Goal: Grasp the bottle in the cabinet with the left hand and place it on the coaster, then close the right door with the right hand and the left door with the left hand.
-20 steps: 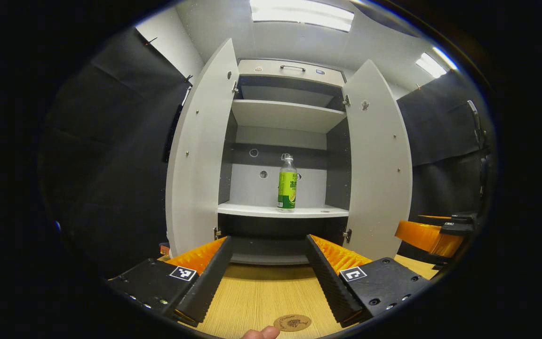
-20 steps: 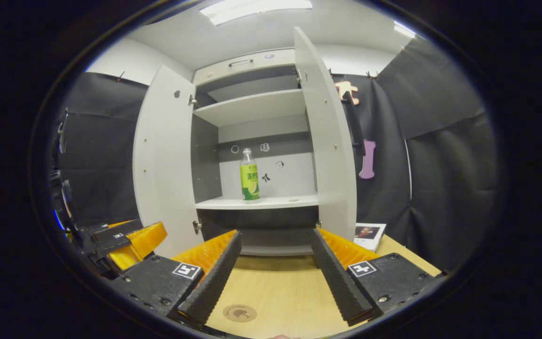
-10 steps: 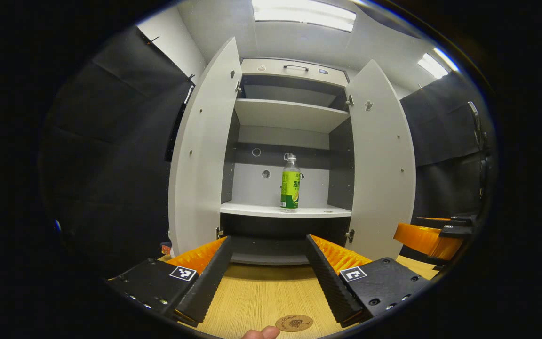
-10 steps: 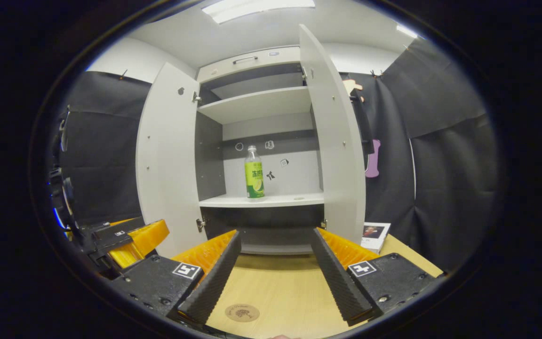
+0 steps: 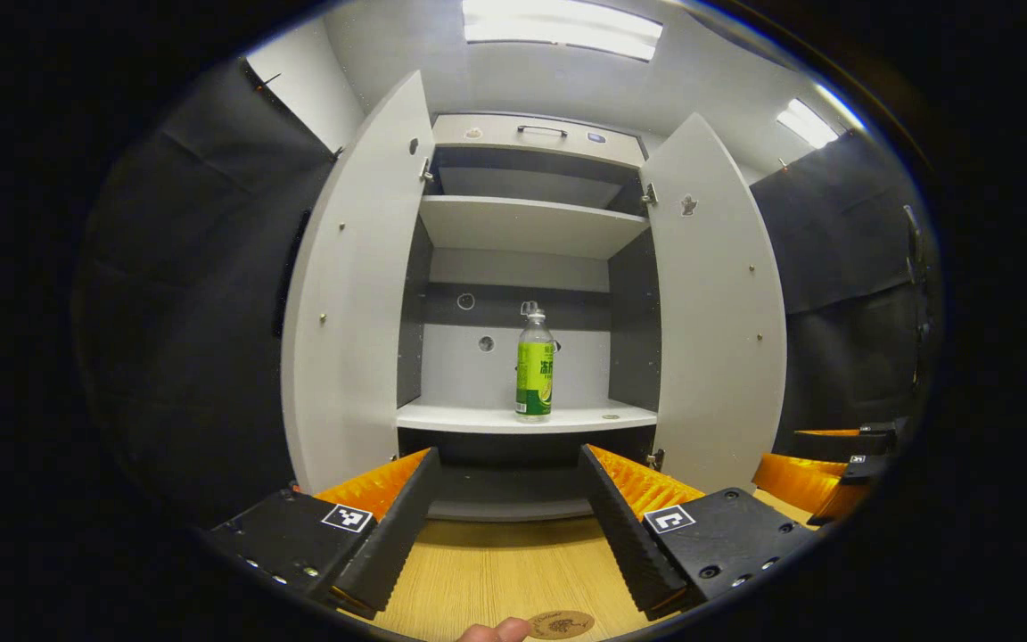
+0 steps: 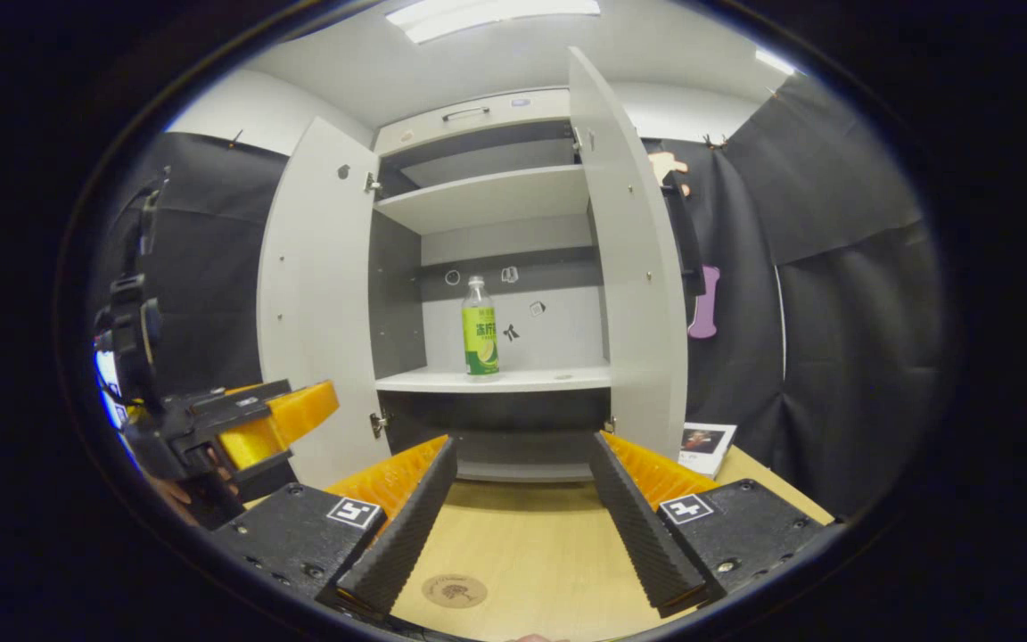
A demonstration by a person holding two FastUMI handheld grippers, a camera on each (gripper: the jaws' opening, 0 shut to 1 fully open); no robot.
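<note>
A clear bottle with a green label stands upright on the lower shelf of a white cabinet. Both cabinet doors hang wide open: the left door and the right door. A round brown coaster lies on the wooden table near the front edge. My left gripper is open and empty, well short of the bottle. My right gripper is open and empty too. In the right gripper view the left gripper shows raised at the left.
The wooden table runs from the cabinet's base toward me. A small printed card lies on it by the right door. An upper shelf is bare. A fingertip shows at the bottom edge beside the coaster.
My left gripper has risen and moved toward the cabinet; the bottle sits lower in its view and the coaster has slid to the bottom edge. The right gripper has barely moved.
</note>
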